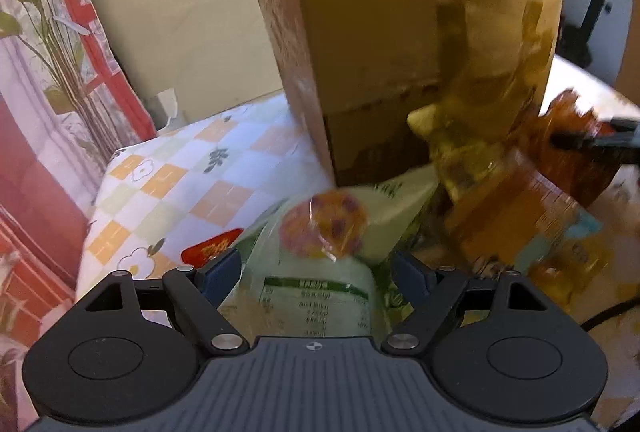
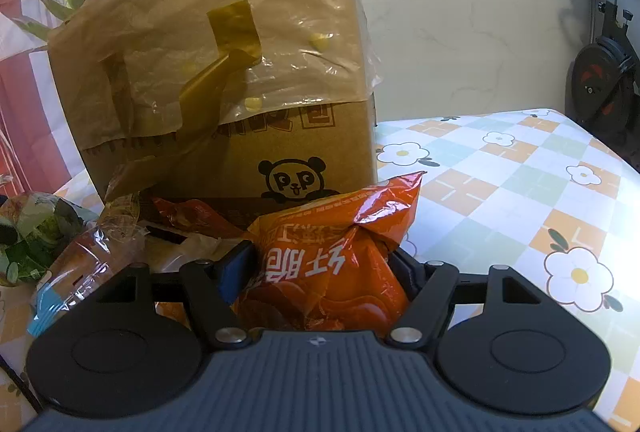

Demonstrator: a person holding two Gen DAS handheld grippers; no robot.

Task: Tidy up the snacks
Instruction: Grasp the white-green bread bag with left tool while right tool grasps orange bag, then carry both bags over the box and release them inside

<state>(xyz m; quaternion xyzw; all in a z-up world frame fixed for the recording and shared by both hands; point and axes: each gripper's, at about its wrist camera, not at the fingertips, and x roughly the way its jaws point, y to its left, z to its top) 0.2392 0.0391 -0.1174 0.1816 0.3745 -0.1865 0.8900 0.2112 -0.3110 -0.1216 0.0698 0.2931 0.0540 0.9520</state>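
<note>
A tall cardboard box [image 1: 404,44] with plastic film and tape stands on the checked tablecloth; it also shows in the right wrist view [image 2: 224,64], with a panda logo. My left gripper [image 1: 316,268] is shut on a pale green snack bag [image 1: 316,284] with a nutrition label, in front of the box. My right gripper [image 2: 320,268] is shut on an orange-red snack bag [image 2: 336,252] close to the box's lower front. The right gripper's tip and its orange bag appear at the right of the left wrist view [image 1: 584,144]. The left view is motion-blurred.
Several loose snack packs lie by the box base: an orange pack [image 1: 524,216], a clear-wrapped pack [image 2: 92,252], a green pack [image 2: 32,232]. The flowered tablecloth [image 2: 520,184] stretches right. A plant [image 1: 48,32] and curtain stand left; an exercise bike [image 2: 608,84] stands far right.
</note>
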